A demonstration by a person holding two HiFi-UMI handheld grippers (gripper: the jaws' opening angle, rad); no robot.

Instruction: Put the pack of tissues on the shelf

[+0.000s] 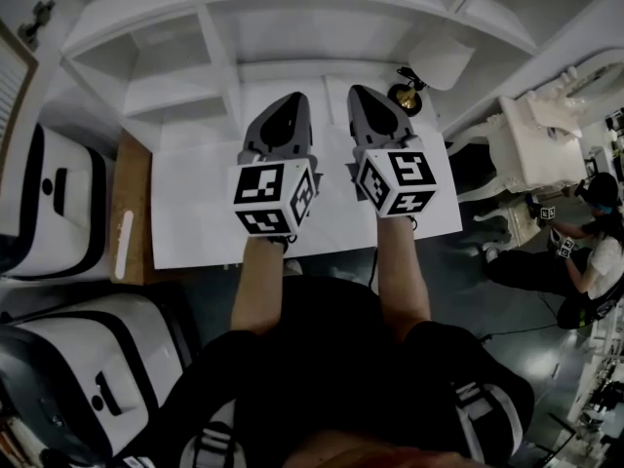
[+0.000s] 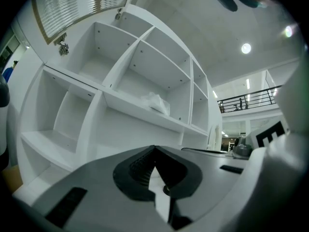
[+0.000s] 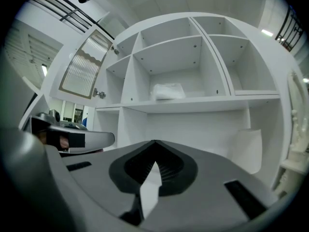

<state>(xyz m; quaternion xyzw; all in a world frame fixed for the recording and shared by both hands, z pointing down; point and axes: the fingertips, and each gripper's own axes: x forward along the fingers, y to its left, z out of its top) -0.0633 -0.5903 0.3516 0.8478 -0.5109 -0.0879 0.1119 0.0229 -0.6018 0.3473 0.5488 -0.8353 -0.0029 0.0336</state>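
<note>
The pack of tissues is a white, crinkled packet lying in a middle compartment of the white shelf unit. The left gripper view shows the same pack of tissues on the shelf board. My left gripper and right gripper hover side by side over the white table, pointing at the shelf and well short of the pack. Both are shut, tips meeting, with nothing between them, as seen in the left gripper and right gripper views.
A white cup-shaped object and a small dark and gold item sit at the table's far right. A white ornate chair and a crouching person are to the right. White and black cases stand on the left.
</note>
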